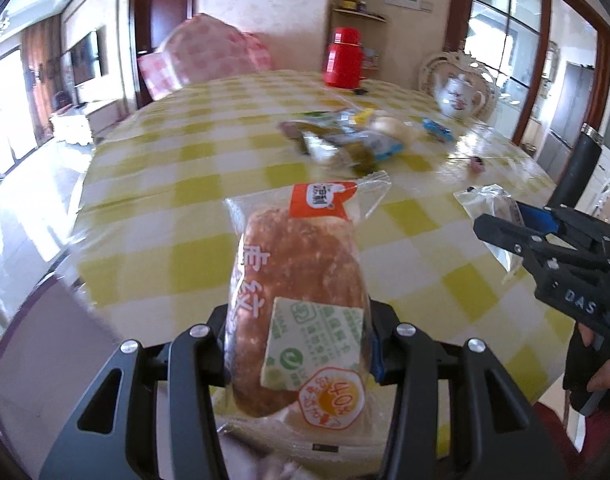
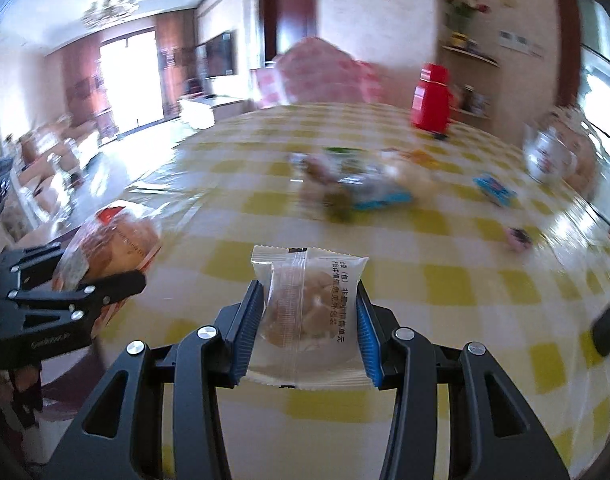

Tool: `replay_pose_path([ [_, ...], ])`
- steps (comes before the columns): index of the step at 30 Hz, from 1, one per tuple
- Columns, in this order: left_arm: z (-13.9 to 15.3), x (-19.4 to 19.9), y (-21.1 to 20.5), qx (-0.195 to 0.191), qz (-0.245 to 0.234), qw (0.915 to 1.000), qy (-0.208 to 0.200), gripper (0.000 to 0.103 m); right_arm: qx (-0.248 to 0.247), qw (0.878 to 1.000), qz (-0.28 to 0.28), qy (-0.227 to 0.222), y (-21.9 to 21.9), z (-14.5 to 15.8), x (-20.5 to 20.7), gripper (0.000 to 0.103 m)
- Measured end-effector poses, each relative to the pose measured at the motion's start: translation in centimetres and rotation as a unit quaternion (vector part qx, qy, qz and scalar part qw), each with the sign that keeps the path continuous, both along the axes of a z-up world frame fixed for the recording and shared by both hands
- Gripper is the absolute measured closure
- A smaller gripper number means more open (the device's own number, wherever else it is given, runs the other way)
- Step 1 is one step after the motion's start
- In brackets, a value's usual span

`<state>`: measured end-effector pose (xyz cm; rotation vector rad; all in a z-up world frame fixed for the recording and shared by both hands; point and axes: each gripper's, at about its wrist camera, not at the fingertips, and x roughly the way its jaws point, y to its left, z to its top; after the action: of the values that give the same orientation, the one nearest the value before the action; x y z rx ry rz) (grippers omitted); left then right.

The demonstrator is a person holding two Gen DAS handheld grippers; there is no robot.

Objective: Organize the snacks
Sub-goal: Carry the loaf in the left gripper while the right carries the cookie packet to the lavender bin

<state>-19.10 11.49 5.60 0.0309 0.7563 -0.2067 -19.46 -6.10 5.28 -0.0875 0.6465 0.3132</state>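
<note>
Left gripper (image 1: pixel 301 344) clamped on bread (image 1: pixel 297 304); right gripper (image 2: pixel 309 336) pinching pastry (image 2: pixel 305 308). Pile (image 1: pixel 345 136) at 12 o'clock unsorted.

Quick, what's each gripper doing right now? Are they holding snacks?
Left gripper: closed on the bread packet, held above the table.
Right gripper: closed on the small clear pastry packet.

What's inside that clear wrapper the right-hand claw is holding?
A pale round pastry shows through the clear wrapper gripped by the right gripper. Printed text covers part of it; its filling cannot be seen.
</note>
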Motion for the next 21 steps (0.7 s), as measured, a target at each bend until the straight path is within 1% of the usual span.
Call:
replay_pose_path([
  [6,0.0,-1.8,5.0,0.017,0.024,0.9995,0.005,0.055,-0.006,0.997,0.07,0.011,5.6,-0.2,-0.6,0.059],
  [11,-0.3,-3.3,10.5,0.031,0.062,0.9974,0.02,0.055,-0.016,0.991,0.132,0.021,10.5,-0.4,-1.8,0.059],
  [13,-0.5,-3.9,12.9,0.044,0.084,0.9952,0.024,0.055,-0.024,0.987,0.156,0.02,12.7,-0.4,-2.5,0.059],
  [17,-1.3,-4.9,16.5,0.057,0.107,0.9917,0.042,0.055,-0.032,0.977,0.209,0.022,16.6,-0.4,-4.0,0.059],
  [21,-2.7,-5.5,19.7,0.06,0.134,0.9868,0.07,0.055,-0.042,0.961,0.27,0.029,20.6,-0.9,-5.8,0.059],
])
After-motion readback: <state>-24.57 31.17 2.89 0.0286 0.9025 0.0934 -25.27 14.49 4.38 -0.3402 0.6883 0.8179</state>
